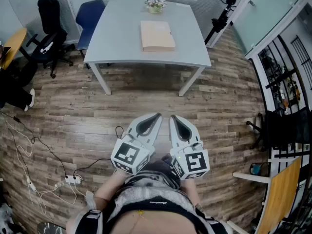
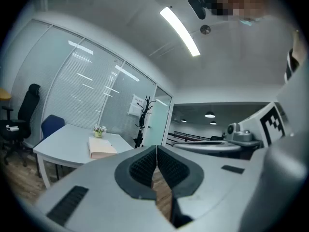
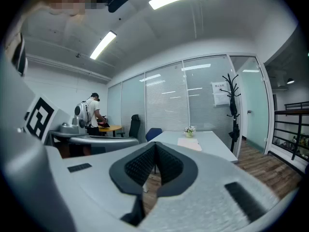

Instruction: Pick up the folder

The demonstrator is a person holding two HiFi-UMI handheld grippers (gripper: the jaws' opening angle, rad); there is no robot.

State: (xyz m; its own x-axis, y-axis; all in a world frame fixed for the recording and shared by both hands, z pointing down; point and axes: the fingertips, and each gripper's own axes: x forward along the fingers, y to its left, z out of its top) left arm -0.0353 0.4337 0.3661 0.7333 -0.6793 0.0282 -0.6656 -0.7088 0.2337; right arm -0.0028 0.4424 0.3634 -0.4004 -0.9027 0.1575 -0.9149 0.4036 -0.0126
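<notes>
1. Left tongs (image 1: 156,116) and right tongs (image 1: 172,117) are both fully closed, pad against pad, with nothing between them. I hold them side by side near my waist, pointing roughly level towards 12 o'clock
2. The folder (image 1: 157,36) lies flat on the tabletop (image 1: 117,43), well apart from both tongs and at 12 o'clock from them, with bare wood floor between. It is not yet touched
3. Risk: arriving with the tongs closed. The tips would only shove the folder. It looks light and the surface smooth, so I judge it would slide towards the flower pot (image 1: 155,5) near its 12 o'clock edge and might tip it
4. Risk: I see no gap under the folder's edge. A bite from above may catch only the top cover, and the folder would flop open on the lift
5. Risk: the tabletop's near rim lies between me and the folder. Too low an approach could knock the tongs against it
6. Risk: a power strip (image 1: 73,179) and loose cables lie on the floor at 8 o'clock of the tongs. A step that way could snag them; the straight path looks free
</notes>
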